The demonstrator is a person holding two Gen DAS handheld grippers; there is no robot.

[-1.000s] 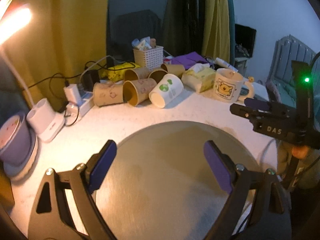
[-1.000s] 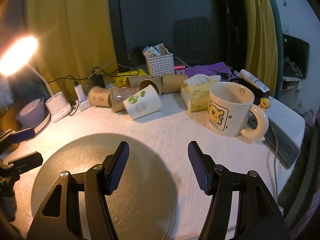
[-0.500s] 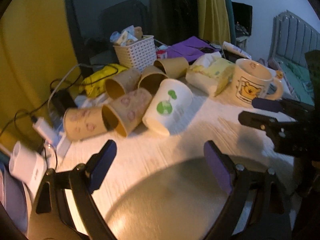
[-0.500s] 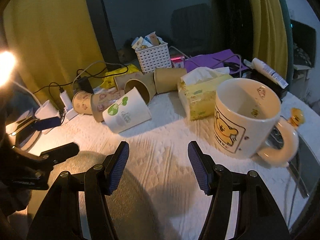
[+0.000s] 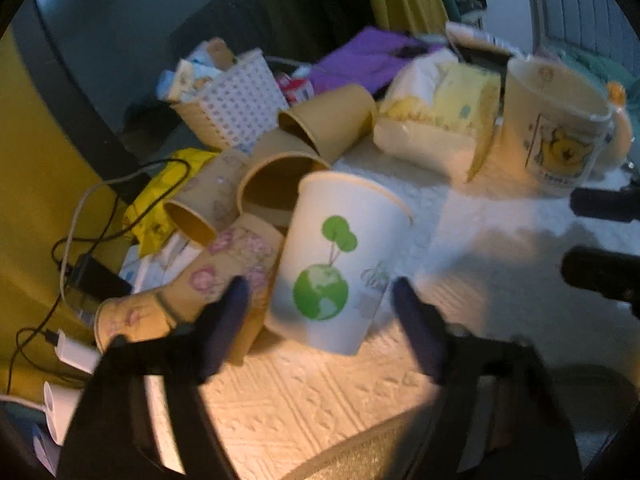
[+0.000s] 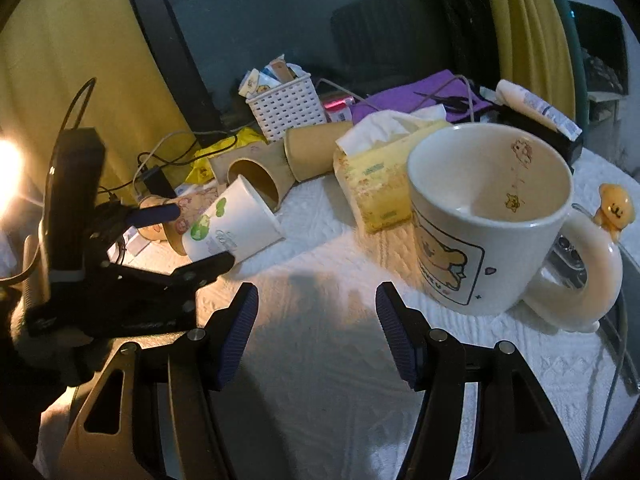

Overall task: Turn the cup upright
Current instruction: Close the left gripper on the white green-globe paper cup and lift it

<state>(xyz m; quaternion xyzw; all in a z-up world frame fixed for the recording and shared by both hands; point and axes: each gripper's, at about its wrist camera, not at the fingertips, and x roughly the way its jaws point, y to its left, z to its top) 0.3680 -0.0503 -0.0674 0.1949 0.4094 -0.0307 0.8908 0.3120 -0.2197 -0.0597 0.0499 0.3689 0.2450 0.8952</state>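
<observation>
1. The white paper cup (image 5: pixel 336 264), printed with a green globe and tree, lies on its side at the centre of the left wrist frame. Its base points toward the camera and its open rim toward the upper right.
2. The left gripper (image 5: pixel 320 320) has its jaws spread apart, one blurred finger on each side of the cup's base end. I cannot tell whether either finger touches the cup.
3. In the right wrist view the same cup (image 6: pixel 232 226) sits at centre left, with the left gripper (image 6: pixel 188 238) reaching in from the left edge, one finger above the cup and one below.
4. The right gripper (image 6: pixel 316 320) is also spread apart, holding nothing, over bare white surface (image 6: pixel 328 360) at the lower centre of its frame.
5. A pink-patterned brown cup (image 5: pixel 224 276) lies touching the white cup's left side. More brown cups (image 5: pixel 280 184) lie on their sides just behind.
6. A bear mug (image 6: pixel 492 220) stands upright at the right of the right wrist frame, with a yellow tissue pack (image 6: pixel 380 176) just left of it.
7. A white lattice basket (image 6: pixel 286 106) stands behind the brown cups, at upper centre.
</observation>
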